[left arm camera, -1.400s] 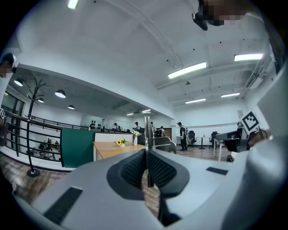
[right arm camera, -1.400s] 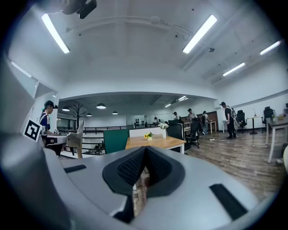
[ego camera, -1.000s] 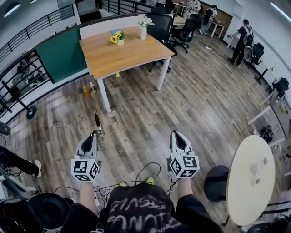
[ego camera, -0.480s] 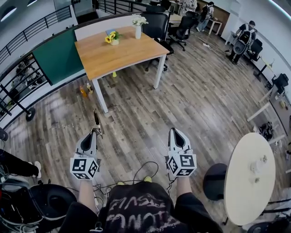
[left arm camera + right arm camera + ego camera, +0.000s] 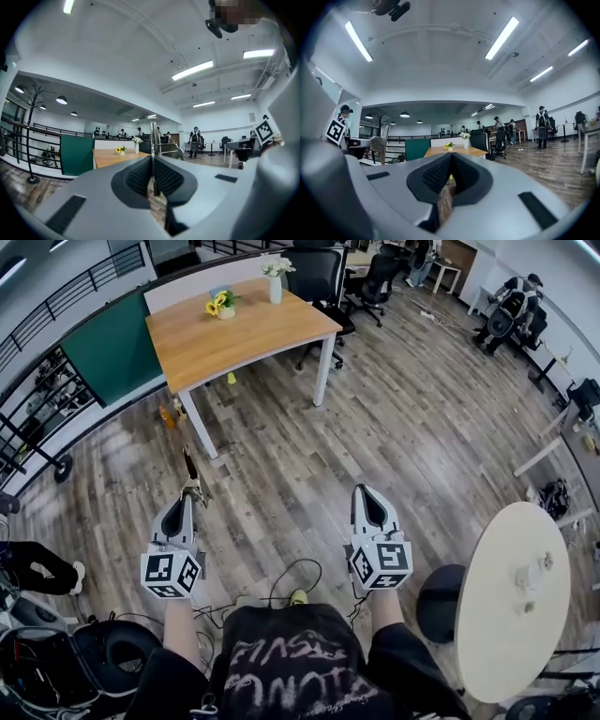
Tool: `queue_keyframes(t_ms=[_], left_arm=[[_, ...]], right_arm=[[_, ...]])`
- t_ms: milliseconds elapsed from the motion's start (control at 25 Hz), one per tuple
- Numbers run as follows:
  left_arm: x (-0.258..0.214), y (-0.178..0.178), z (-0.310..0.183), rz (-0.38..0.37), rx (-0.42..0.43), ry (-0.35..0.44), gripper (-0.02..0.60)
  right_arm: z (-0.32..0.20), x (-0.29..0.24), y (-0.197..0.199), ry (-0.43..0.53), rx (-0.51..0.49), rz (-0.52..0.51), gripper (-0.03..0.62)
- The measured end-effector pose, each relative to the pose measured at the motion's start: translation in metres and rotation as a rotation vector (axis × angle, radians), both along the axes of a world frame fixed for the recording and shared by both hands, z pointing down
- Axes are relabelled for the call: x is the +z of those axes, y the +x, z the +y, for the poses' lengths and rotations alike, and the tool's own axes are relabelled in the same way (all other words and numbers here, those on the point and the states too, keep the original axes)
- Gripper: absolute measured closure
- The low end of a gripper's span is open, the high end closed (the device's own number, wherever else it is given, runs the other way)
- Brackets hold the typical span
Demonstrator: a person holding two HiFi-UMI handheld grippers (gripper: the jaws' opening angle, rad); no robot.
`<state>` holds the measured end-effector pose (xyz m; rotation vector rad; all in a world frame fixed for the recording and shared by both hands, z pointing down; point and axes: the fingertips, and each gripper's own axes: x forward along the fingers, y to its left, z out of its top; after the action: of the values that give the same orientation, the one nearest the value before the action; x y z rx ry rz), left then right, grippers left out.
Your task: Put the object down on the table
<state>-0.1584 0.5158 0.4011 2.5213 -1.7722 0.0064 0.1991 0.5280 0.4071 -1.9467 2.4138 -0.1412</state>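
Over the plank floor (image 5: 412,437), well short of the tabletop (image 5: 246,334), both grippers are held out level and side by side in front of the person. The left gripper (image 5: 185,502) has its fingers (image 5: 138,176) pressed together on a thin metal tool (image 5: 153,138). The tool stands up out of the pads, and a bent part of it reaches to the right in the left gripper view. In the head view it pokes forward past the gripper's tip, in the air and far from the tabletop. The right gripper (image 5: 363,493) has its fingers (image 5: 467,176) closed against each other with nothing between them.

The tabletop is wooden, on white legs, and carries a small pot of sunflowers (image 5: 219,304) and a white vase (image 5: 275,284). A black chair (image 5: 317,276) stands behind it. A round white table (image 5: 511,601) is at the person's right.
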Motion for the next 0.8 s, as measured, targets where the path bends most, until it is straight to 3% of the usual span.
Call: queue_keyframes(t_ms=[440,800], left_arm=[[0.008,0.017,-0.015,-0.030,-0.006,-0.005,0.565],[0.015,0.008,-0.087,-0.031,-0.009,-0.001,0.565]], right_arm=[[-0.021,0.012,0.013,0.013,-0.017,-0.006,0.589],[-0.097,0.016,0.000,0.015,-0.023,0.008,0.589]])
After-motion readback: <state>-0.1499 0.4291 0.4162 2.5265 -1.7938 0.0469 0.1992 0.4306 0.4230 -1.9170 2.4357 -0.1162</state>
